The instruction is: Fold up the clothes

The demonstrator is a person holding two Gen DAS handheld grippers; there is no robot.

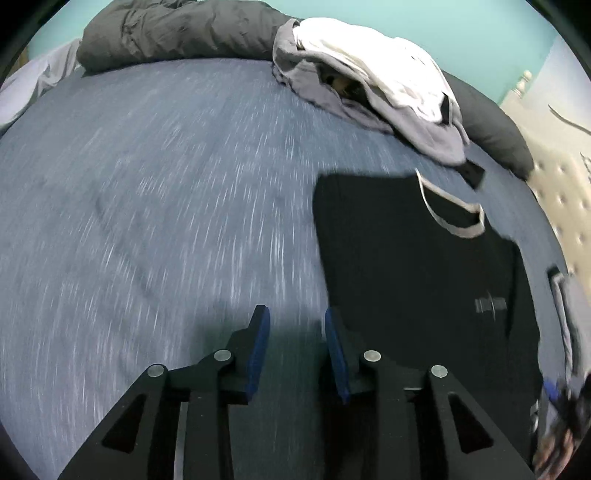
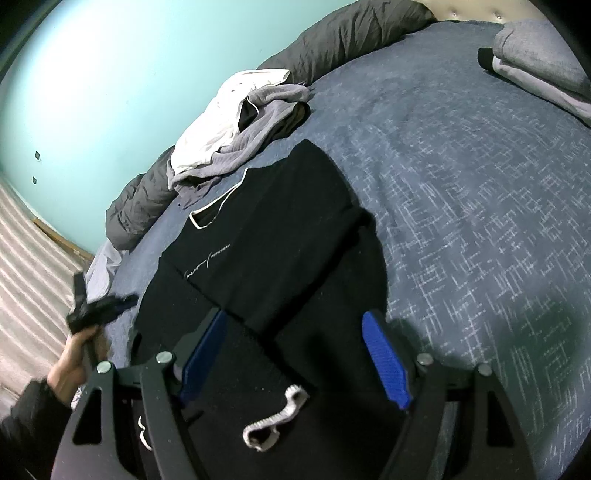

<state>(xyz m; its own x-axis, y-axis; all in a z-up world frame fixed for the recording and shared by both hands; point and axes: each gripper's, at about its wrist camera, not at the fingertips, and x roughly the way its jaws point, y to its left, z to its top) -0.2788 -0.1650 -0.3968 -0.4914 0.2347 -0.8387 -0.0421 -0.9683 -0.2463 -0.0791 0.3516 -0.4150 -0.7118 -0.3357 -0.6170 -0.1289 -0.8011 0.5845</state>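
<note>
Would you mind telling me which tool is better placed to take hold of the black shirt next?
Probably the right tool: it hangs open directly over the black shirt. The left tool is open too, but over bare bedspread beside it.

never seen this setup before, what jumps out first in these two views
The black t-shirt with a pale-trimmed neckline lies spread on the blue patterned bedspread, right ahead of the open right gripper. Behind it, by the teal wall, sits a heap of white and grey clothes against a dark duvet. The open left gripper hangs over bare bedspread left of the shirt, its view streaked with motion blur.
</note>
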